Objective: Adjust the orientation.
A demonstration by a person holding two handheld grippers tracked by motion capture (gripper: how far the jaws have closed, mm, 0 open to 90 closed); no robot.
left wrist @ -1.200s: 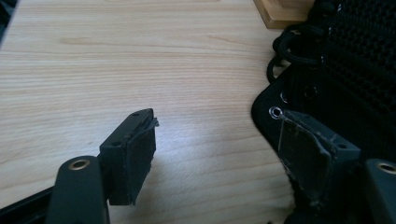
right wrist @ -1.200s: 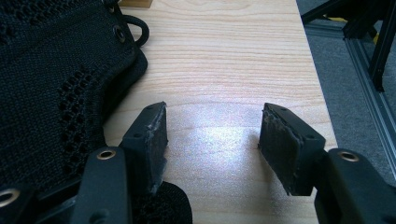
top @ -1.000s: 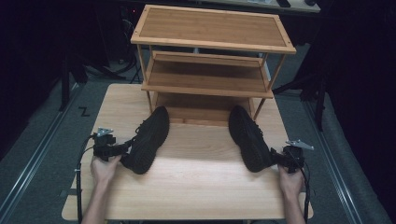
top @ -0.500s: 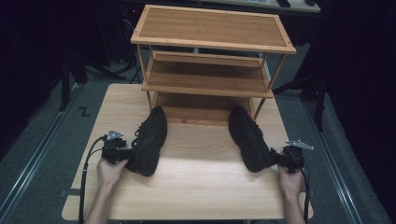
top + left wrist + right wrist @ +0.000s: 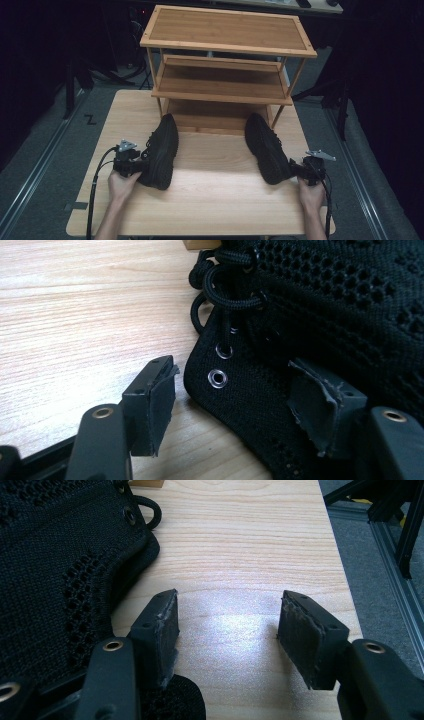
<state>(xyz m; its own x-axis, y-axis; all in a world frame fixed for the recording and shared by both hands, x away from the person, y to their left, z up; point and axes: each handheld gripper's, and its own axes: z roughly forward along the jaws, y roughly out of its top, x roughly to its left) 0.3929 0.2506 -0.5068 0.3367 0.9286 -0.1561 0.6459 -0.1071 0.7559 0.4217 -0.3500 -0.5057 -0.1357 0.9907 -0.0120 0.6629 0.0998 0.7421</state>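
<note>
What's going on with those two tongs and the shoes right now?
Left tongs open, just been closing, left shoe's eyelet flap between them. Right tongs open over bare table, right shoe beside them. Shoe rack behind, nothing blocking.

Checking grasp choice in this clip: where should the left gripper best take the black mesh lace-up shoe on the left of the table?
Probably the eyelet flap by the collar of the left black mesh shoe, approached from its outer side. That thin upright edge already stands between the open jaws of the left gripper, which have just been closing, pads not yet pressing.
</note>
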